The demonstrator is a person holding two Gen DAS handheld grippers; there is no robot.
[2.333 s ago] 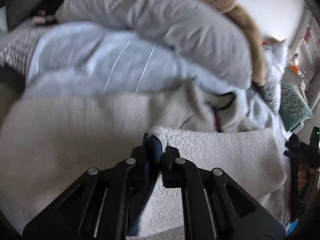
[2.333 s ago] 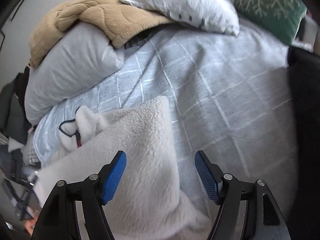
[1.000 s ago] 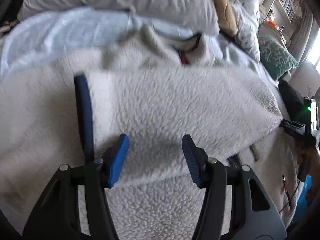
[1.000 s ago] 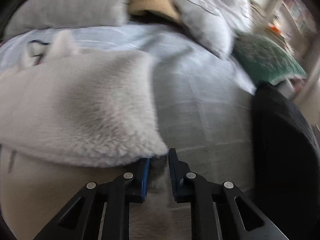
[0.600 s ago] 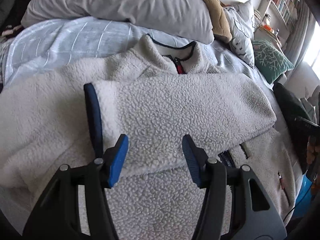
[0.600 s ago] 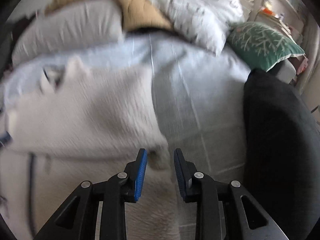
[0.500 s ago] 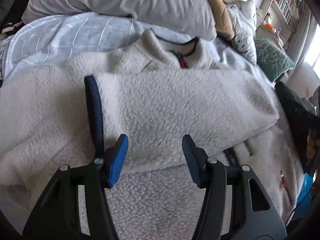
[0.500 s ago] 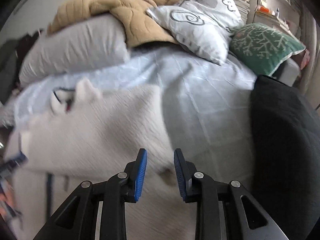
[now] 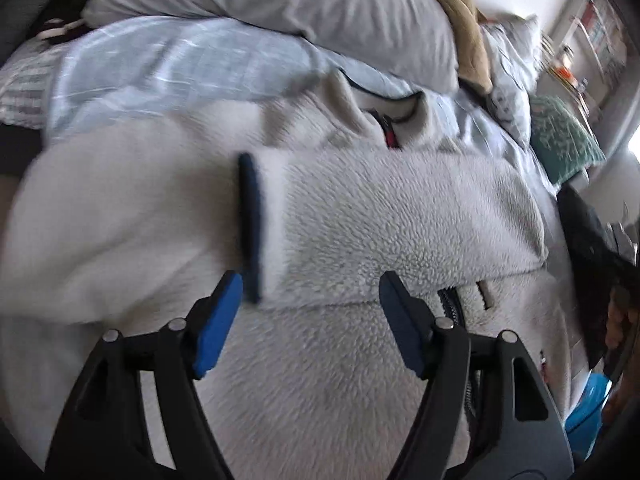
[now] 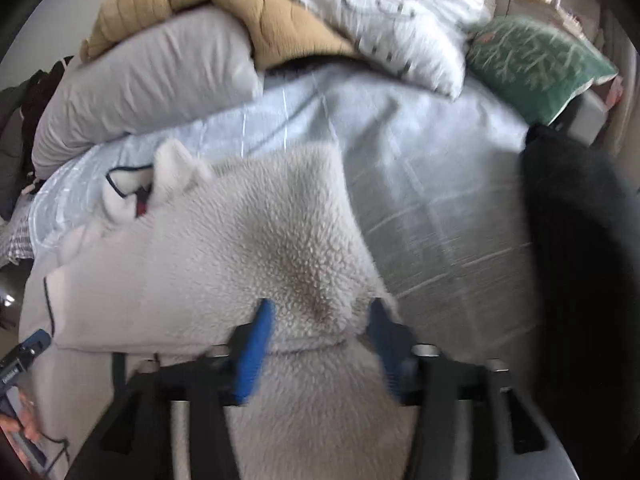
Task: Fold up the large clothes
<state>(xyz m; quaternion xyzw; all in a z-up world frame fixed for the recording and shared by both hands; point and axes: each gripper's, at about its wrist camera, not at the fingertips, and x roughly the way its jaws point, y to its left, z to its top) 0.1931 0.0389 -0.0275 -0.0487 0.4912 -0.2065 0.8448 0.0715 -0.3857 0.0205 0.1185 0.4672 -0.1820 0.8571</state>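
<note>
Both wrist views are smeared by motion, and their lower parts are filled by the black gripper frames, which cover the near hem of the fleece jacket [image 9: 360, 380]. A small tag just beside the jacket's dark zipper [image 9: 450, 304] is too blurred to read, and no writing on the jacket can be made out. A person's hand at the far left edge of the right wrist view is cut off; the white lettering on the device it holds is illegible.

The jacket is cream, nubby pile, lying flat on the pale blue checked bedspread [image 10: 420, 184], its collar toward the grey pillow [image 10: 152, 80]. One sleeve [image 9: 400, 216] is folded across the chest, its navy cuff [image 9: 250, 232] lying near the left side of the jacket.

The left gripper [image 9: 308, 320] is released, its jaws opening above the jacket with nothing pinched. The right gripper [image 10: 320, 344] is also opening; fleece bulges between its blue pads, which no longer press on it.
</note>
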